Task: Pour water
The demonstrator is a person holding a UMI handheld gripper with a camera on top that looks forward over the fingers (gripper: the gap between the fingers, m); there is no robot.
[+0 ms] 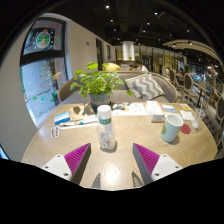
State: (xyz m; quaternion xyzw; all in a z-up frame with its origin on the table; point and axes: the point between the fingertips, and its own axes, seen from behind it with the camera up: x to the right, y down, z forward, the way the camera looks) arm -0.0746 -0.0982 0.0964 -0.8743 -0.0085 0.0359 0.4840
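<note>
Approach to the bottle (105, 128).
Gripper (111, 160) wide and empty; centre the bottle between the fingers, grasp mid-body, then tip toward the cup (172, 127).

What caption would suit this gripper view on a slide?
Open gripper faces a clear water bottle on a cluttered table, a green cup to its right, a leafy plant behind.

A clear plastic water bottle (106, 130) stands upright on the table, a pale green cup (172, 127) well apart.
</note>
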